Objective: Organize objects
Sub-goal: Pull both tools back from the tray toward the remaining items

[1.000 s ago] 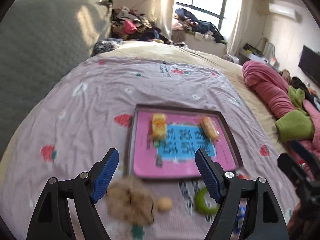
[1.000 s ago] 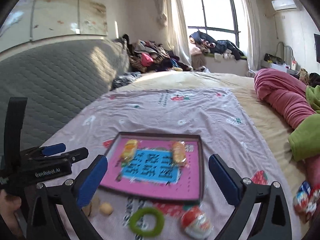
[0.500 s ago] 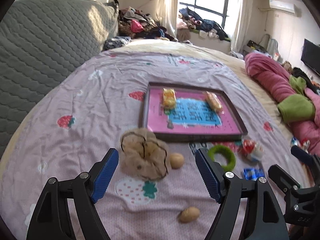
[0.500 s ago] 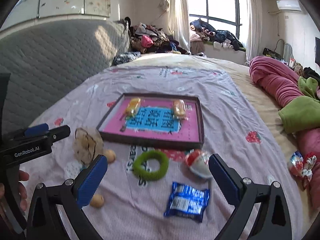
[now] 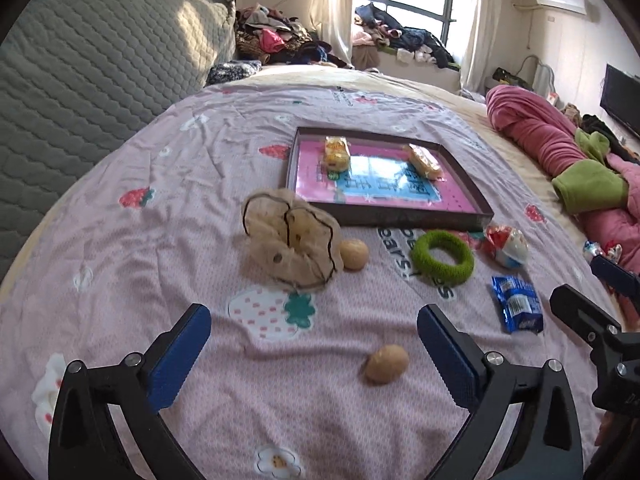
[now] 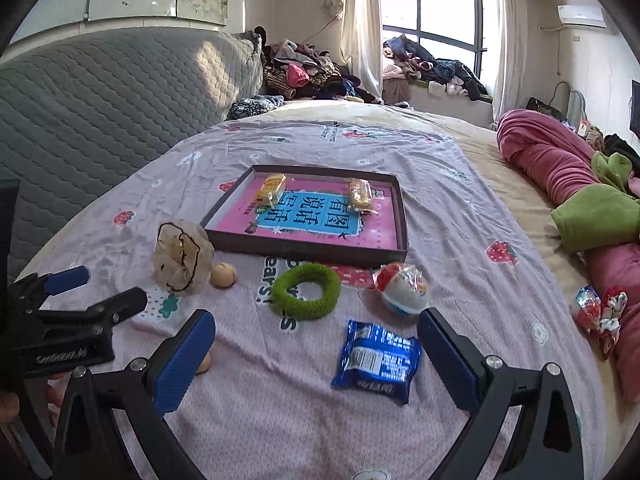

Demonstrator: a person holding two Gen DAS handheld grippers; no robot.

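Observation:
A dark tray (image 5: 384,216) with a pink floor holds two yellow snack packets (image 6: 272,189). In front of it on the sheet lie a beige scrunchie (image 5: 290,242), a tan nut (image 5: 353,254), a green hair ring (image 5: 443,257), a foil-wrapped egg (image 6: 402,289) and a blue packet (image 6: 378,360). My left gripper (image 5: 312,320) is opening wide above a second tan nut (image 5: 386,364), which lies untouched between the fingers. My right gripper (image 6: 314,320) stands open, with the blue packet flat on the sheet near its right finger.
A grey quilted headboard (image 5: 80,80) rises on the left. A rolled pink and green blanket (image 6: 560,168) lies along the right, with wrapped candies (image 6: 596,312) beside it. Clothes are piled by the window at the back.
Both grippers have pulled back from the tray and sunk, so the nearer nut and the blue packet came into view. The left jaws stand wider apart than before.

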